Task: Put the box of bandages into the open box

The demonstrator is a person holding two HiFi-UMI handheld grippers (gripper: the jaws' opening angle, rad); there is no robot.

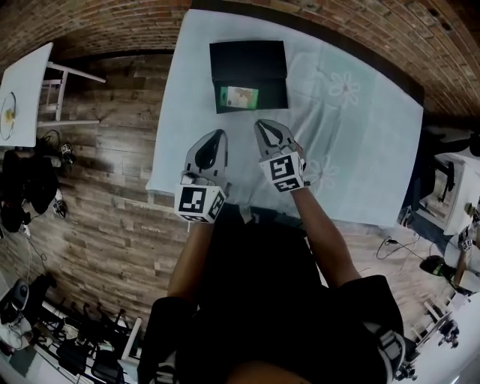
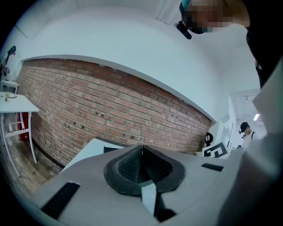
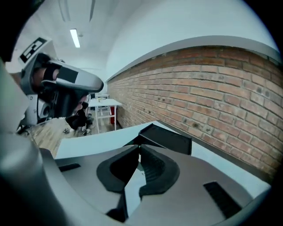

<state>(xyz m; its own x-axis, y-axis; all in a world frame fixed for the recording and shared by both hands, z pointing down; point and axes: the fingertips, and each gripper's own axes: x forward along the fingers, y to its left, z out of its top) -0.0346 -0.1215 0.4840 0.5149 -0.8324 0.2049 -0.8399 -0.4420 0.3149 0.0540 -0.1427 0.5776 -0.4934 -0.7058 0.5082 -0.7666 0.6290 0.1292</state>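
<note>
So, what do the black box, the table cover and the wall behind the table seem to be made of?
Black box: probably stiff card, matt, with thin flat walls.
Table cover: cloth, pale blue, with wrinkles and faint flower prints.
Wall: bare red brick with visible mortar lines.

Ahead of your left claw point(image 1: 219, 135) and right claw point(image 1: 260, 124), both closed and side by side, the tabletop point(image 1: 360, 135) lies bare up to the box point(image 1: 276, 96), so the straight run is clear. The box is open from above and from the near side, but its raised lid point(image 1: 247, 60) walls off the far side. A bandage box point(image 1: 238, 96) takes up the left of its inside. Bare cloth spreads to either side, wider on the right. The brick wall point(image 1: 337, 22) closes the room just past the far edge.
</note>
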